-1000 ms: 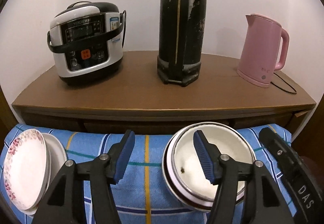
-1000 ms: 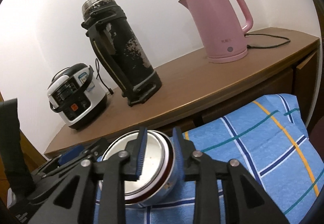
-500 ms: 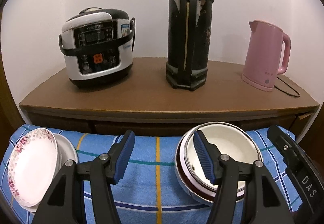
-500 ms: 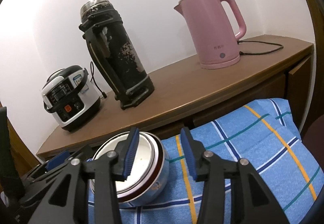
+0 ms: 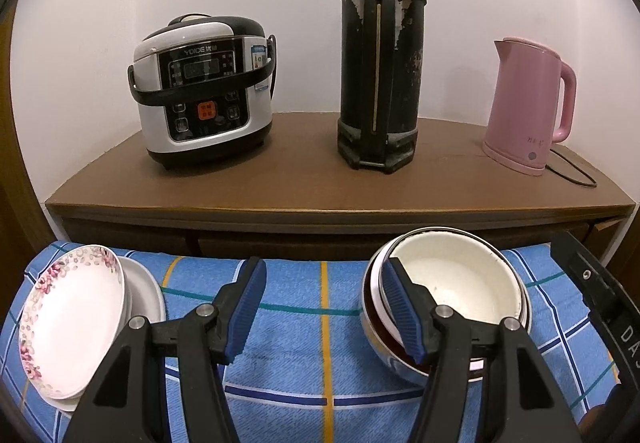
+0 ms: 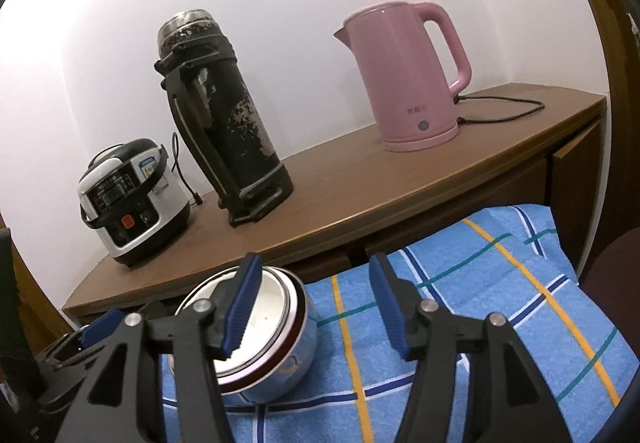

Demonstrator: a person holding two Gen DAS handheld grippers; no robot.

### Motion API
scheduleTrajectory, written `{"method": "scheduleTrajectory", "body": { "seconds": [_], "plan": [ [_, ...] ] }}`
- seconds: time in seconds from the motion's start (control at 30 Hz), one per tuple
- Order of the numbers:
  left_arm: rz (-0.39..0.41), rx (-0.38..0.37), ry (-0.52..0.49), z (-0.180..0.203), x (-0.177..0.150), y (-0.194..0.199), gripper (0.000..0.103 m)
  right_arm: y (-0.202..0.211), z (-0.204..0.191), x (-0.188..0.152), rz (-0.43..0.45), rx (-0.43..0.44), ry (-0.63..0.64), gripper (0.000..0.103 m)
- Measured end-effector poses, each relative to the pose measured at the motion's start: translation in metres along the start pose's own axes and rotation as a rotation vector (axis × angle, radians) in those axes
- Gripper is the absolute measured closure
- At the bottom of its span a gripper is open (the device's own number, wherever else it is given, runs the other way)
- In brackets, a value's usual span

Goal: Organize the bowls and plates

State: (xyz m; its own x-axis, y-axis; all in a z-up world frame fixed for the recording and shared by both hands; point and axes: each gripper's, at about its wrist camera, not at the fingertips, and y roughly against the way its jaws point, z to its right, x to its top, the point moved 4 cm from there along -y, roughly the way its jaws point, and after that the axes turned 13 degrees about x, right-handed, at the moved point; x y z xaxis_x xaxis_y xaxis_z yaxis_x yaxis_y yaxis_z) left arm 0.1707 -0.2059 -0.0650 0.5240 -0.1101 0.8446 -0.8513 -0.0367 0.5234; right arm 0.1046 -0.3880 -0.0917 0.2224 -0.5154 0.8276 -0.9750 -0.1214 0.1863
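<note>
Over the blue checked cloth (image 5: 288,323) below the wooden sideboard (image 5: 320,179), both grippers' fingers spread, the right's opening.

Rice cooker (image 5: 202,91), black thermos (image 5: 378,55), pink kettle (image 5: 528,105), checked blue cloth (image 5: 304,323)

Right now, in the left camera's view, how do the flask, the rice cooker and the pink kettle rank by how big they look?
1. Flask, the tallest by far.
2. Rice cooker, shorter but the widest.
3. Pink kettle, the smallest.
All three stand on the same shelf, so nearness should matter little.
</note>
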Motion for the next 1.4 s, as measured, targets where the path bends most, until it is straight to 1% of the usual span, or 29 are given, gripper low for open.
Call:
{"method": "scheduleTrajectory", "body": {
  "seconds": [0.43,0.83,1.4],
  "plan": [
    [-0.023,0.011,0.013,-0.009,-0.008,0.0,0.04,0.008,0.0,0.001,0.024,-0.012,0.008,0.045],
    [-0.038,0.008,0.016,-0.022,-0.018,0.011,0.04,0.024,-0.003,-0.005,0.048,-0.045,0.025,0.045],
    [-0.051,-0.006,-0.002,-0.037,-0.033,0.032,0.04,0.055,-0.021,-0.023,0.016,-0.051,0.073,0.045]
  ]
}}
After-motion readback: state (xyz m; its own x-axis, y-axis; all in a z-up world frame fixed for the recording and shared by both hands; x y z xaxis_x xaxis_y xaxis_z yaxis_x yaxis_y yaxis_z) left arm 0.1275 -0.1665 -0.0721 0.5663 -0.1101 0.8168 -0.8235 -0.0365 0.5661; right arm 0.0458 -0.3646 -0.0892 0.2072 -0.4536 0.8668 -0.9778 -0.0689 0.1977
